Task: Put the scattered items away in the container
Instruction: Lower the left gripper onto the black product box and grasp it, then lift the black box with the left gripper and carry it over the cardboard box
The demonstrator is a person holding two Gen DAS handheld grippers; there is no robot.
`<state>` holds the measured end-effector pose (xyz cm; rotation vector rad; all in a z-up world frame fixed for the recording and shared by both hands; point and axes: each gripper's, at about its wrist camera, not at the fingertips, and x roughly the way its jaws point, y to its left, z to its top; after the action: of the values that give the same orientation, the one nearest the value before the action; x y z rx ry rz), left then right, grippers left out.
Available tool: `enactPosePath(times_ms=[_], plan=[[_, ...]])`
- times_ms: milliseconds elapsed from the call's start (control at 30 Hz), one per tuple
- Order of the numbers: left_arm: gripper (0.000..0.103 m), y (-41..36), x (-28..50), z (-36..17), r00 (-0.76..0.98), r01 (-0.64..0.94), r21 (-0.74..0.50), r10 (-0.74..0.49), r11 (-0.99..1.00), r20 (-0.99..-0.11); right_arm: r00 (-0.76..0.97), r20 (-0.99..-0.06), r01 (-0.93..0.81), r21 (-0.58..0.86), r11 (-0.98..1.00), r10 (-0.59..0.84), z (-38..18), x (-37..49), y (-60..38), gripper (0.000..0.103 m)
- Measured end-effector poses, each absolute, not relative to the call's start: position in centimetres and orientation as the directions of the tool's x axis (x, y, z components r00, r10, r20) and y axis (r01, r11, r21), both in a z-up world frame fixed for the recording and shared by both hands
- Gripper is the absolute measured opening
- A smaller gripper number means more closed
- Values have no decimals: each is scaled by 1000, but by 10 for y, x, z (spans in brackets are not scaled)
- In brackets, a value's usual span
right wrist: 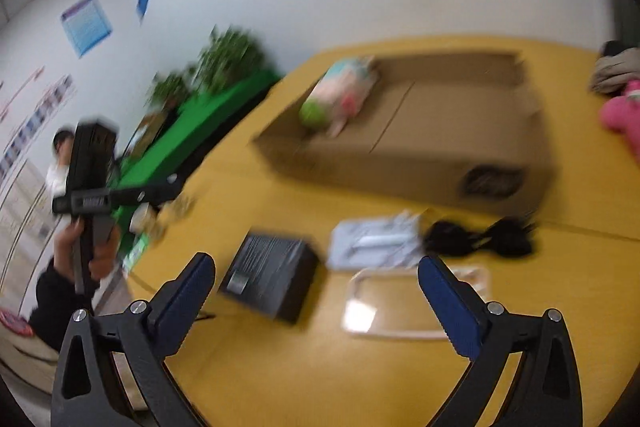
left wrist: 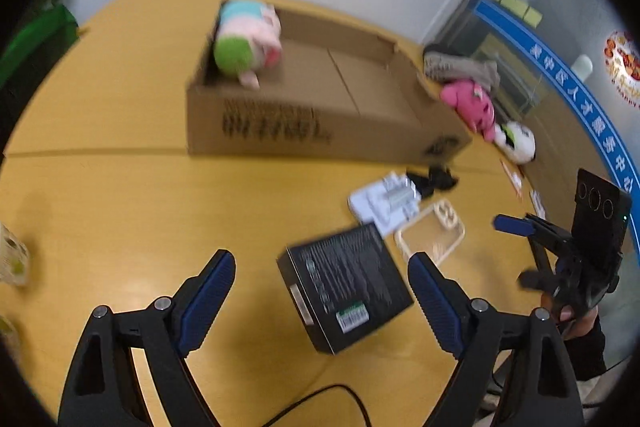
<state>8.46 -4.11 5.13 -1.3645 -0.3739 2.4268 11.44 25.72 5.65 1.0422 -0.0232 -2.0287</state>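
An open cardboard box [left wrist: 312,115] [right wrist: 420,155] stands on the yellow table, with a pastel plush toy [left wrist: 246,39] [right wrist: 340,95] in its left end. In front of it lie a black carton [left wrist: 348,291] [right wrist: 272,275], a white packet [left wrist: 384,203] [right wrist: 376,243], a black cord bundle [left wrist: 432,179] [right wrist: 480,237] and a clear phone case [left wrist: 432,235] [right wrist: 396,303]. My left gripper [left wrist: 320,257] is open above the black carton. My right gripper [right wrist: 316,261] [left wrist: 520,251] is open over the carton, packet and case, holding nothing.
A pink plush [left wrist: 470,105] [right wrist: 624,119], a white-green plush [left wrist: 516,141] and grey cloth [left wrist: 460,65] lie right of the box. A green-covered table with plants [right wrist: 192,131] stands to the left. A black cable [left wrist: 320,399] crosses the near edge. A person [right wrist: 60,155] sits far left.
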Motion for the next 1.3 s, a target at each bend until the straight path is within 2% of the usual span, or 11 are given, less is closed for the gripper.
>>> enactPosePath(times_ms=[100, 267, 400, 500, 533, 633, 733, 967, 1300], plan=[[82, -30, 79, 13, -402, -121, -410, 422, -904, -813, -235, -712, 723, 328, -608, -662, 24, 127, 216, 103], [81, -23, 71, -30, -311, -73, -465, 463, -882, -830, -151, -759, 729, 347, -590, -633, -21, 125, 185, 103], [81, -19, 67, -36, -314, -82, -522, 519, -849, -795, -146, -794, 745, 305, -594, -590, -42, 121, 165, 102], [73, -11, 67, -39, -297, -99, -571, 572, -815, -765, -133, -800, 739, 313, -597, -585, -54, 115, 156, 100], [73, -7, 69, -39, -307, -104, -563, 565, -820, -766, -129, -804, 742, 310, -594, -580, -57, 115, 153, 97], [73, -6, 73, -40, -327, -103, -557, 557, -824, -763, -194, -828, 759, 213, -615, -526, -65, 122, 145, 97], [69, -6, 78, -38, -340, -96, -569, 564, -817, -753, -228, -827, 761, 177, -624, -513, -67, 127, 145, 96], [68, 2, 86, 3, -429, -152, -524, 534, -838, -728, -383, -762, 742, 83, -665, -522, -43, 142, 158, 95], [68, 27, 76, 102, -582, -296, -409, 503, -863, -639, -568, -608, 707, -17, -707, -554, 38, 139, 182, 95]])
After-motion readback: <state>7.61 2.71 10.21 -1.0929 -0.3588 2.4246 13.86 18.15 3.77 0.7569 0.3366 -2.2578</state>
